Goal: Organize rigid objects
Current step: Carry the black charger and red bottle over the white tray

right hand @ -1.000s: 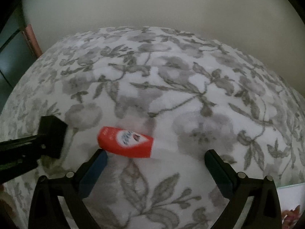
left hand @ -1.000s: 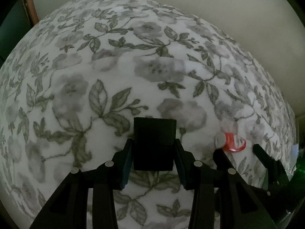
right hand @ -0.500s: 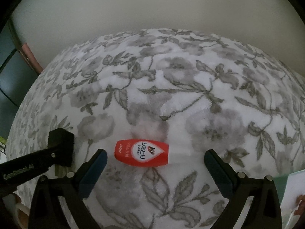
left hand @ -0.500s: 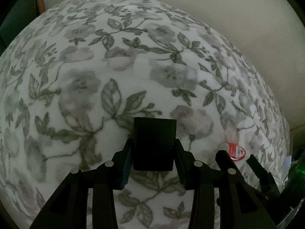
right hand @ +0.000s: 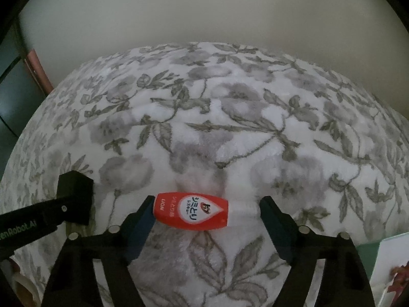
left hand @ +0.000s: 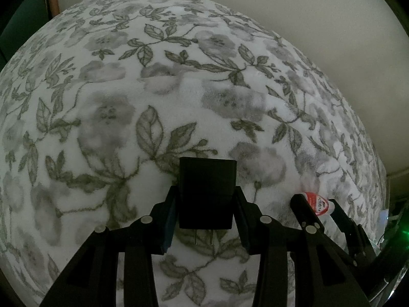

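Your right gripper [right hand: 205, 216] is about half open, and the little red bottle [right hand: 191, 214] lies right between its fingers, long axis running straight across from one pad to the other: base touching the left pad, white cap end just short of the right one. So closing would pinch it end to end, which looks slippy to me. Your left gripper [left hand: 206, 220] is off to that side, clamped on a black plug adapter [left hand: 207, 192] above the floral blanket [right hand: 230, 128].
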Tool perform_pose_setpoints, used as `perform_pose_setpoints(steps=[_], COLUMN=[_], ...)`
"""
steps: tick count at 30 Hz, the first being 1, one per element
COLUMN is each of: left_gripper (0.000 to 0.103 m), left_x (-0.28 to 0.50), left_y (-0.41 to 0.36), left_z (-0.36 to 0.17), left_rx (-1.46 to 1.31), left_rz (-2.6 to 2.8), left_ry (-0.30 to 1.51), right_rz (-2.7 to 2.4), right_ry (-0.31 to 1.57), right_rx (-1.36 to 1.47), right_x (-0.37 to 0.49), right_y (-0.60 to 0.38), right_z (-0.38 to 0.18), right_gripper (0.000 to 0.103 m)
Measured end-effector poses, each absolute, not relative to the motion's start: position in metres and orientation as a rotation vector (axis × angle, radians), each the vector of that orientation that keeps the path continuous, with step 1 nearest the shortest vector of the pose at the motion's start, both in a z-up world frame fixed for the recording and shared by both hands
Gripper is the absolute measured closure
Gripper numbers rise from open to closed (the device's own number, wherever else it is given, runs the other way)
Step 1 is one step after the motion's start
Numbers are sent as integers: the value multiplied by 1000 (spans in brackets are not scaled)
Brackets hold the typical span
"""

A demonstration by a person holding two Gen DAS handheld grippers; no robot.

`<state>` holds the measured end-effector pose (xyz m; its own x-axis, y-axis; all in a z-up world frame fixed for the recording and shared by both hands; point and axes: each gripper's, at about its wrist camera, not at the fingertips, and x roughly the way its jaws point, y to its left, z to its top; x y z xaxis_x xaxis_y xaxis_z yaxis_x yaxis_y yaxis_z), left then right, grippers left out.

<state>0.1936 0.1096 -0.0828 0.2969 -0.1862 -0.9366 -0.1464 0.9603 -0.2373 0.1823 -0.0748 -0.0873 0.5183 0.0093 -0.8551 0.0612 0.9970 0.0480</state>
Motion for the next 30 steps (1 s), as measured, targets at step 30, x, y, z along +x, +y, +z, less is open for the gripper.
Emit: perform_pose_setpoints(steps=[30], left_gripper=[60], left_x=[197], left_y=[99], left_z=[-56], left_rx=[-293], left_rz=[-48], left_ry=[1202], right_rz=[-27], right_ry=[1003], right_rx=[36], right_x=[176], right_y=[-75], right_z=[-66], right_gripper=[23])
